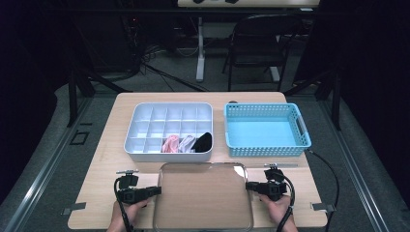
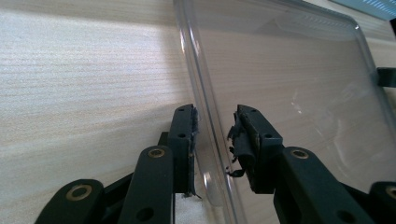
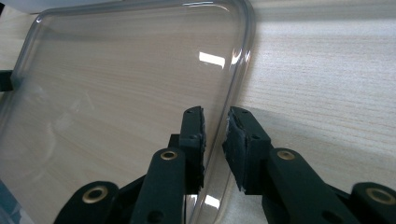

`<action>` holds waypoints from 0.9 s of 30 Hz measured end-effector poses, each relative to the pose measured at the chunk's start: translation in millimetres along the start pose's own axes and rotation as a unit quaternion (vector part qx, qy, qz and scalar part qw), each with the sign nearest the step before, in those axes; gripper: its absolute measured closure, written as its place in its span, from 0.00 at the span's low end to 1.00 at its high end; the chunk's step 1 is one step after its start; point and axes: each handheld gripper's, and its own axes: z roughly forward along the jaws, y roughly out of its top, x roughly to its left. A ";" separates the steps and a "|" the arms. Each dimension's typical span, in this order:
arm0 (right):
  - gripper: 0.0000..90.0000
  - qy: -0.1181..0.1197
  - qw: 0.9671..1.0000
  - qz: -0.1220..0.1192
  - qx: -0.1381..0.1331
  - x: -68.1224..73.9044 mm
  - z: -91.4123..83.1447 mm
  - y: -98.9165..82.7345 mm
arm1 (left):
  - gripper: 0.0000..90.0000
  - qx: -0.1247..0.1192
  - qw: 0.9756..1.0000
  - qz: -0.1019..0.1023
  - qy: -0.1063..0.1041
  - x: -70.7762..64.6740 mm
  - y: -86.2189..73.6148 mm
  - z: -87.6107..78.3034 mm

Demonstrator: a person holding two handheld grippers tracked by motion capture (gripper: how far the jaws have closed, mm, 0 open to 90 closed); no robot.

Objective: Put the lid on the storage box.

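**Clear lid held edge-on between both pairs of tongs, compartment tray straight ahead**

The clear plastic lid (image 1: 203, 195) lies at the near edge of the wooden table (image 1: 106, 159), its long axis running left to right, directly in front of the white compartment tray (image 1: 169, 130). The left gripper (image 1: 153, 190) comes in from the lid's left short side and the right gripper (image 1: 251, 185) from its right short side, so each hand is equally near its own end.

In the left gripper view the rim of the lid (image 2: 205, 116) runs between the jaws; they stand narrow around it, with a slight gap on one side, so a firm pinch cannot be confirmed. In the right gripper view the rim (image 3: 219, 126) likewise passes between the jaws, which stand close around it with a sliver of daylight showing.

The tray sits just beyond the lid's far long edge, with folded cloths (image 1: 188, 143) in its near compartments. The blue basket (image 1: 266, 130) stands to the tray's right. Judging from this, the coming move is a level lift and a carry straight forward, both ends rising together.
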 end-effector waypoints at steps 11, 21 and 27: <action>0.86 0.011 1.000 0.014 -0.007 -6.1 1.5 3.7 | 0.75 0.003 1.000 -0.002 -0.012 2.0 5.7 3.3; 0.86 0.024 0.999 0.025 0.000 -10.1 1.5 5.5 | 0.77 -0.001 1.000 0.004 -0.009 1.3 2.3 1.7; 0.86 0.036 0.998 0.042 -0.005 -13.5 1.6 5.9 | 0.78 -0.020 1.000 0.012 -0.012 -0.5 2.1 -1.8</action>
